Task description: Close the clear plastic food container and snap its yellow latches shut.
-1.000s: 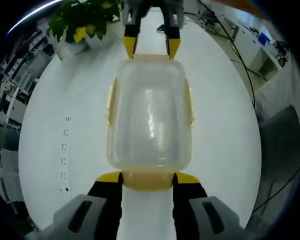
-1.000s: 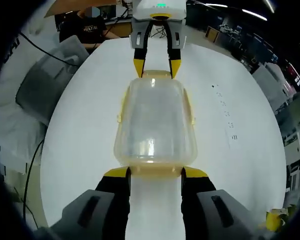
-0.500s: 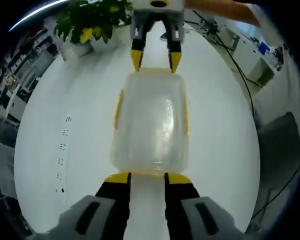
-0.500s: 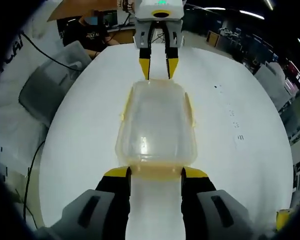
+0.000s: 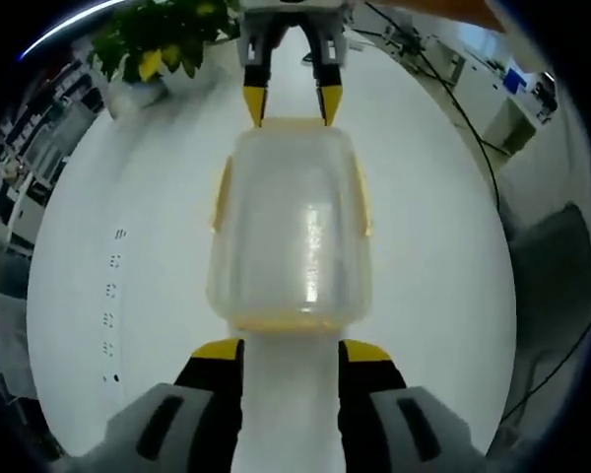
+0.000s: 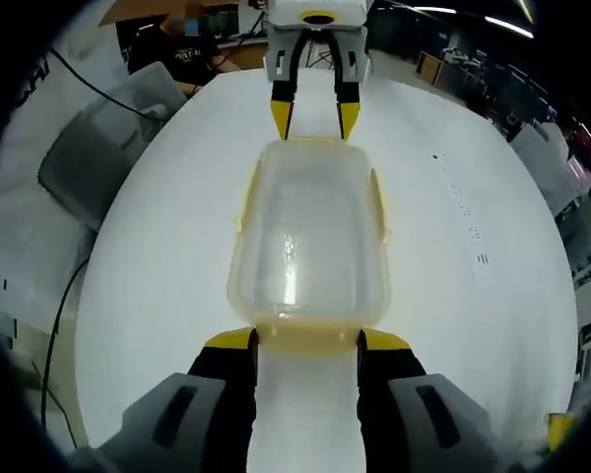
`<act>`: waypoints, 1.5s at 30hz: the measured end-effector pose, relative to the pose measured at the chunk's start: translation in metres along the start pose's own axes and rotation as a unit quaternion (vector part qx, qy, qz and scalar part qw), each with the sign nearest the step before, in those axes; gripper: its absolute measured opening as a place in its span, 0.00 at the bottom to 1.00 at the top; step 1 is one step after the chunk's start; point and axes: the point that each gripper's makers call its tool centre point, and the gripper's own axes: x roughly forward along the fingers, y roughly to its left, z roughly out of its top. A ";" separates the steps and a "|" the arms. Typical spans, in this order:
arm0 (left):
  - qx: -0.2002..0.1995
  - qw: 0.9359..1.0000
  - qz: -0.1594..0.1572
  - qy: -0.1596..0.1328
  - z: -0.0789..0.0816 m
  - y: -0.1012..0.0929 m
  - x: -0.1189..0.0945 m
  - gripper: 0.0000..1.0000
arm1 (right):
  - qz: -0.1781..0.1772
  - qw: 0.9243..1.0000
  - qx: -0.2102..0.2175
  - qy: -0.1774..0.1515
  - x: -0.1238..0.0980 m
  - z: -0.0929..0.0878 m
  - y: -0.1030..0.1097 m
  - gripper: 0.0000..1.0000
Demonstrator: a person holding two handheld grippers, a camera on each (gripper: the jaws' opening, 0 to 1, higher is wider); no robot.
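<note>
Clear rectangular plastic food container (image 5: 289, 232) with yellow latches (image 5: 220, 192), lid on, sat mid-way on the round white table (image 5: 128, 227).
Looked frosted and glossy, yellow trim along both long sides. Flanked at 6 o'clock by left gripper (image 5: 289, 353), jaws wide; at 12 o'clock by right gripper (image 5: 286, 103), jaws likewise spread (image 6: 305, 343).
</note>
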 end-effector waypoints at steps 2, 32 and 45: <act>-0.001 1.000 -0.001 0.001 0.001 0.000 -0.001 0.32 | 0.000 1.000 -0.001 0.004 0.001 0.000 0.000 0.37; -0.534 0.835 -0.062 -0.114 0.010 0.007 -0.019 0.25 | 0.017 0.815 0.562 -0.138 -0.013 -0.003 -0.023 0.23; -0.555 0.824 -0.095 -0.069 -0.002 -0.003 -0.002 0.11 | 0.017 0.823 0.555 -0.119 -0.005 0.004 -0.014 0.20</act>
